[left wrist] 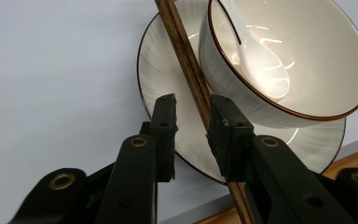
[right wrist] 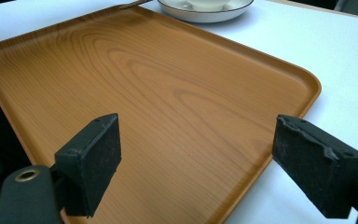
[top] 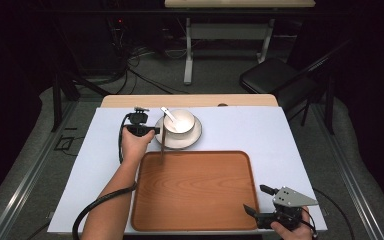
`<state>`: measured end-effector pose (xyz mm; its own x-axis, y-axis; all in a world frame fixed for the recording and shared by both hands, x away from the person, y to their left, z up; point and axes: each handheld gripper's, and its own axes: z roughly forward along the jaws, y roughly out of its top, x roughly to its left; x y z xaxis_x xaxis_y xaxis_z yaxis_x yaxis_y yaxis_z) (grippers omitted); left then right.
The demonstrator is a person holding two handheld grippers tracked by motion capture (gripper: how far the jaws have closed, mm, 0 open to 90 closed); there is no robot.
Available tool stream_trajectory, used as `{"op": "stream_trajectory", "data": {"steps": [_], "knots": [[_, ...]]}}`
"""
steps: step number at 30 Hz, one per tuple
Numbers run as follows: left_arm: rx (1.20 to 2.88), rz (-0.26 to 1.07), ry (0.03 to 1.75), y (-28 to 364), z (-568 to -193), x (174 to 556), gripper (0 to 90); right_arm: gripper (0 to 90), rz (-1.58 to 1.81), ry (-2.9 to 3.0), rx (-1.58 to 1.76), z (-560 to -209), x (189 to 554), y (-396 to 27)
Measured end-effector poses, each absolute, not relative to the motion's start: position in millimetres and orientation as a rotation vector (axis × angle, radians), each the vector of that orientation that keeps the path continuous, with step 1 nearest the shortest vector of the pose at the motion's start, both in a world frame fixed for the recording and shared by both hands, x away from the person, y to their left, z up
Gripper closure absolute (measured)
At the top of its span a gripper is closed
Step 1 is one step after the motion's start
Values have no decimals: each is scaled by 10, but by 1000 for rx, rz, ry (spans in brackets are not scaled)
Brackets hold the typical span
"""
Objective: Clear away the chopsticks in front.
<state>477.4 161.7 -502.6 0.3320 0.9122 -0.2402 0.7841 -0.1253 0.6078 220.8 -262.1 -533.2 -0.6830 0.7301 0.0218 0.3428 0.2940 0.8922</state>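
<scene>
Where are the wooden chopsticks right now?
In the high view, the chopsticks lean on the plate's left rim, running down onto the tray's far edge, between the left gripper's jaws.

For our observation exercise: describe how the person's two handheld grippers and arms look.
Both are black: the left gripper trails a thick black cable, the right gripper carries a grey three-cornered plate. Each has two blocky black pads. The forearm is sleeveless.

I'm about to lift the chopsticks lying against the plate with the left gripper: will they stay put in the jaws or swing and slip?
The chopsticks look stiff and light, so no bending. Smooth and long, gripped away from their middle, they may pivot. They touch only one pad of the left gripper and lean on the plate beside the bowl, so they could scrape along it.
</scene>
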Motion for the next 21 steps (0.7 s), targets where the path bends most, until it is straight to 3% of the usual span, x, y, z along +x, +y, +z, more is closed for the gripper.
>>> {"op": "stream_trajectory", "data": {"steps": [21], "knots": [[1938,215,1504,1505,-5155,4807,750,152,1355,2180,964,-5333,2210,-2623]]}}
